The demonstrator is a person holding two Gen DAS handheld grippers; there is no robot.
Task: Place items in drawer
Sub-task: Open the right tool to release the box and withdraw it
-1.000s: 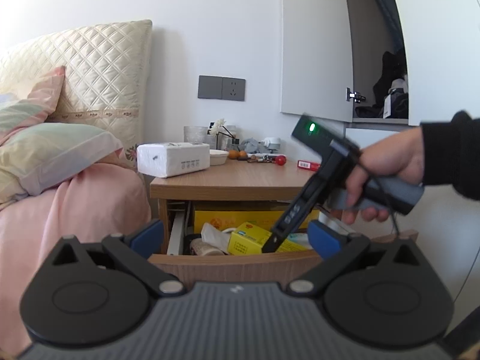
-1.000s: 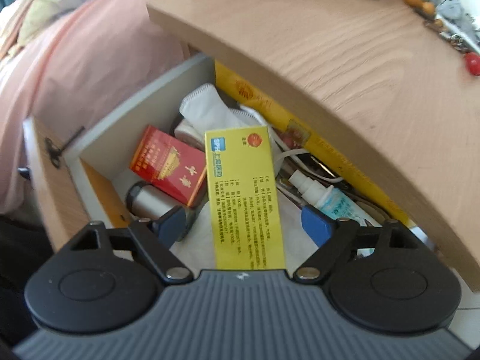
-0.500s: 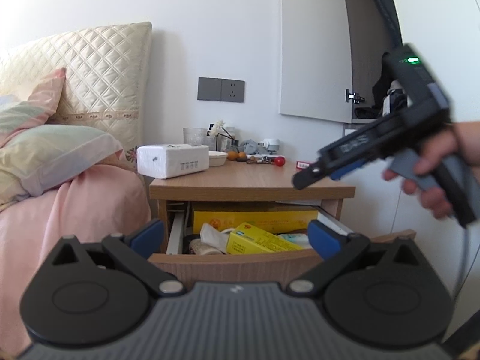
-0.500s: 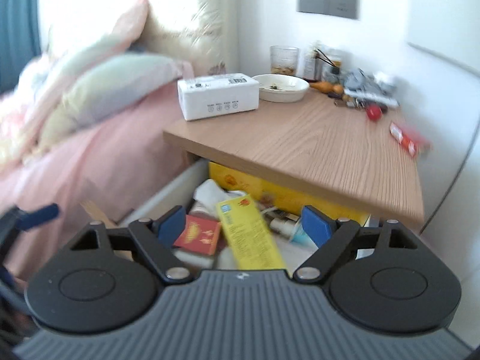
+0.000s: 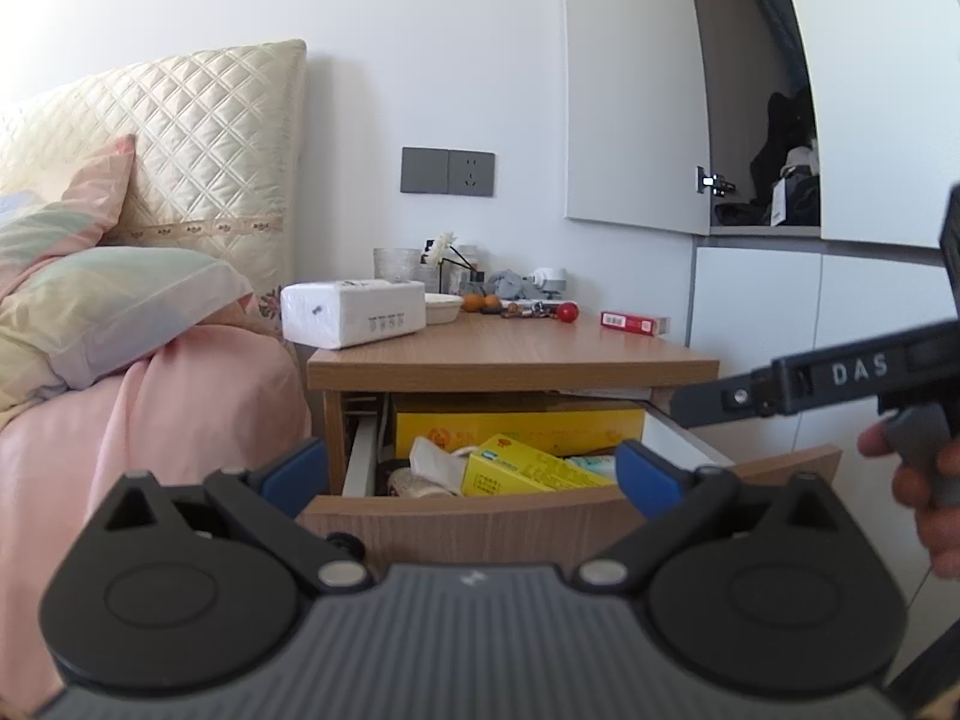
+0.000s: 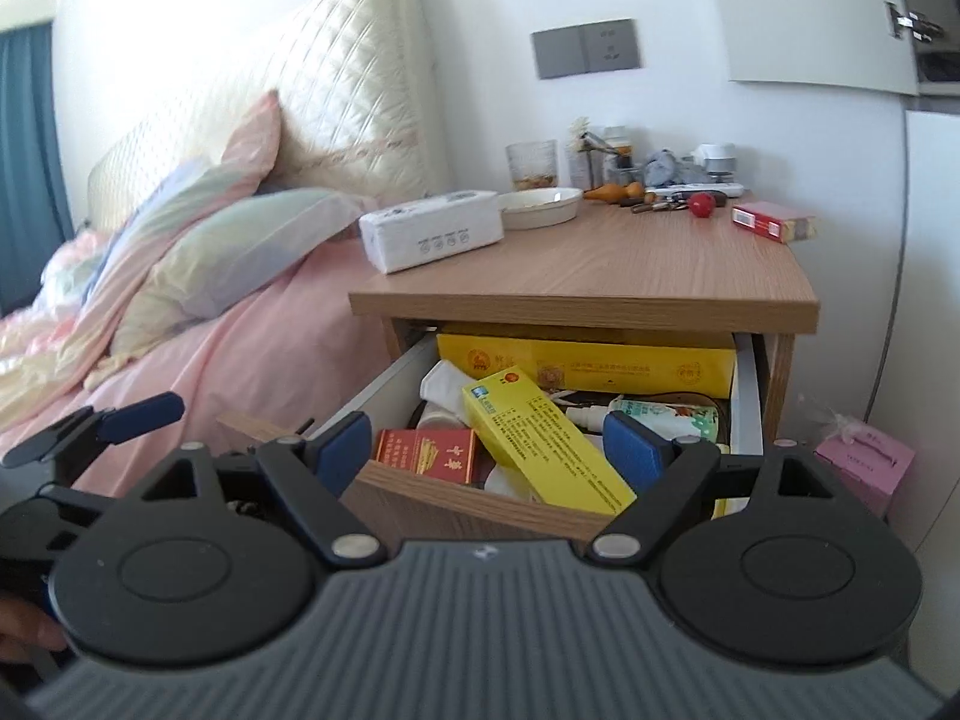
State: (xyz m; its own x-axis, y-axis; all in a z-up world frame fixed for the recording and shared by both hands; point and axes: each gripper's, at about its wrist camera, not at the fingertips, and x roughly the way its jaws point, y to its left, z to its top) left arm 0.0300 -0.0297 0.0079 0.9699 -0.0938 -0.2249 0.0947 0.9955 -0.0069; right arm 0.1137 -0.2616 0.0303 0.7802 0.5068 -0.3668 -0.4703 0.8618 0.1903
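Yellow box [image 6: 543, 441] inside open drawer [image 6: 474, 507], right gripper [image 6: 489, 441] wide, empty

Bright, soft daylight; sharp centres, fisheye bending and dark corners.

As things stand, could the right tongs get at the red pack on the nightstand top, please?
Probably yes: the right tongs are open and empty, and the red pack lies alone near the top's right edge with nothing in front of it.

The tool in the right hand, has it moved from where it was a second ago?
Yes. The right tool was dipped into the drawer a second ago; in the left view it now sits right of the nightstand, pulled back, open and empty.
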